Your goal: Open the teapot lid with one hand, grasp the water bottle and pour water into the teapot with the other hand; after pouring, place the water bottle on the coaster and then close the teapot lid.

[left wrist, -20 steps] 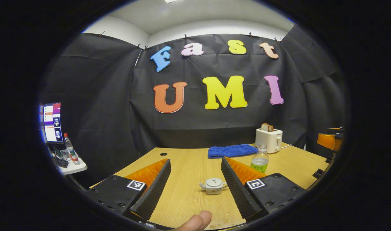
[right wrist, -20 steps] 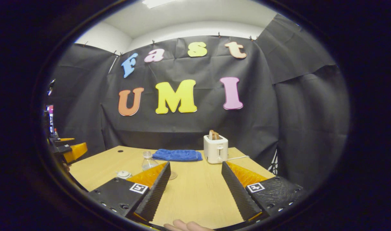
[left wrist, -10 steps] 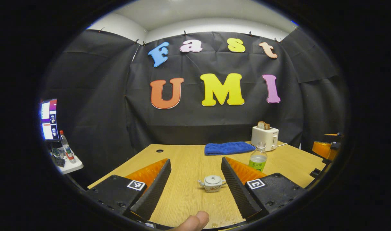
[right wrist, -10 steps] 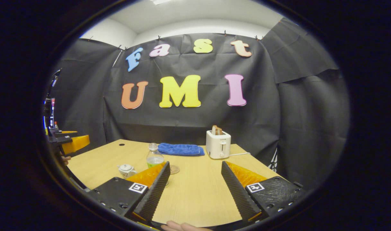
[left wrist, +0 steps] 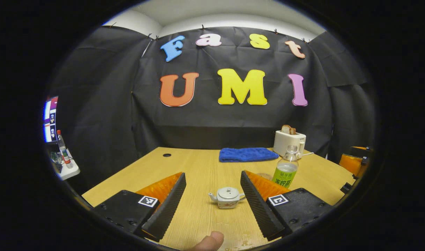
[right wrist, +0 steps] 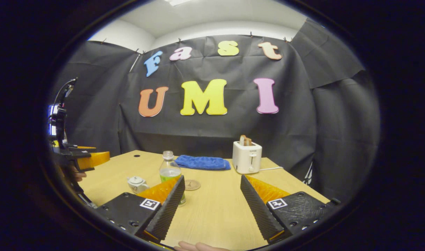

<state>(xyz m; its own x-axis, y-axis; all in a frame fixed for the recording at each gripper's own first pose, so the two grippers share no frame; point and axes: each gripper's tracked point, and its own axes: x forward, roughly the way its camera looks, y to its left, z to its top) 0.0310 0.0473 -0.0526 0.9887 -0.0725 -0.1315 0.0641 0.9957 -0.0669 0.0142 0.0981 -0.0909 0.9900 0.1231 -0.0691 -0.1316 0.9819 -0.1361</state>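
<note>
A small white teapot point(left wrist: 226, 197) with its lid on stands on the wooden table point(left wrist: 202, 167), a short way ahead between the fingers of my left gripper point(left wrist: 212, 205), which is open and empty. A clear water bottle point(left wrist: 285, 167) with a green label and no cap stands upright to the teapot's right. In the right gripper view the teapot point(right wrist: 137, 183) and the bottle point(right wrist: 169, 170) sit ahead on the left, with a round brown coaster point(right wrist: 191, 184) just right of the bottle. My right gripper point(right wrist: 212, 205) is open over bare table. The left gripper point(right wrist: 88, 159) appears at that view's left edge.
A folded blue cloth point(left wrist: 247, 154) lies at the back of the table. A white toaster point(left wrist: 289, 141) with toast in it stands at the back right. A side shelf point(left wrist: 66, 169) with a bottle and a screen sits off to the left. Water drops spot the table's near edge.
Both grippers have tilted down and moved slightly. In the right gripper view the teapot, bottle and coaster have come into fuller sight on the left. Both stay open.
</note>
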